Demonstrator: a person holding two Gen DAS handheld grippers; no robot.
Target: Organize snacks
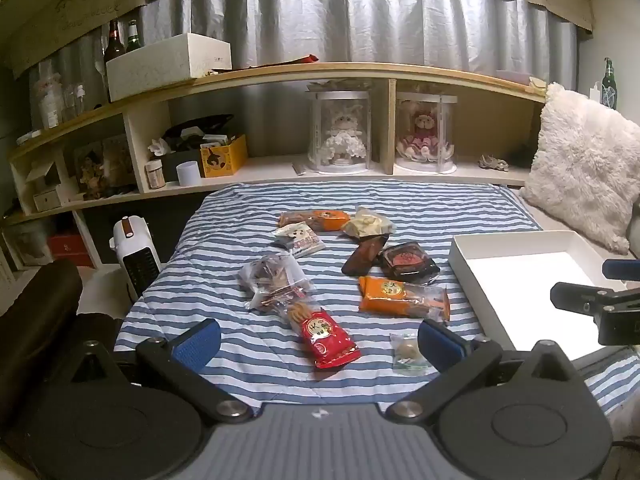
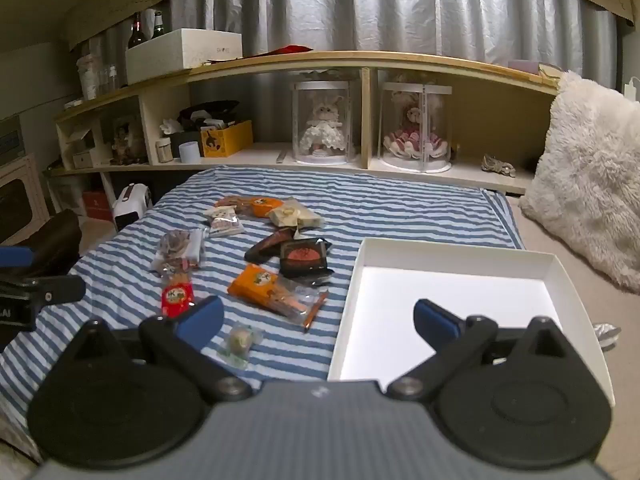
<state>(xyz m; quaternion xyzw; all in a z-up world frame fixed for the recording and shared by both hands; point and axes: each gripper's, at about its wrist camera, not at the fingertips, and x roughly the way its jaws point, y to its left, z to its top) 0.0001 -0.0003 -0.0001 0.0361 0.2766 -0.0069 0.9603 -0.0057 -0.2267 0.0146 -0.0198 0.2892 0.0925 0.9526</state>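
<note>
The left gripper (image 1: 319, 340) is held with fingers wide above the red packet (image 1: 329, 339). The snacks (image 2: 256, 252) are spread on the striped bed (image 2: 400, 208). The right gripper (image 2: 318, 316), fingers wide, is held over the white tray (image 2: 558, 276) edge.

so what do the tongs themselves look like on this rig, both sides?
Both match. The left tongs and right tongs have blue ribbed pads on angular black link arms, joined by silver pivot bolts to two round black discs. Between the discs sits a grey ribbed body with a small white mark. No cables, sleeves or hands are visible; lettering on the left unit's side in the right view is cut off.
</note>
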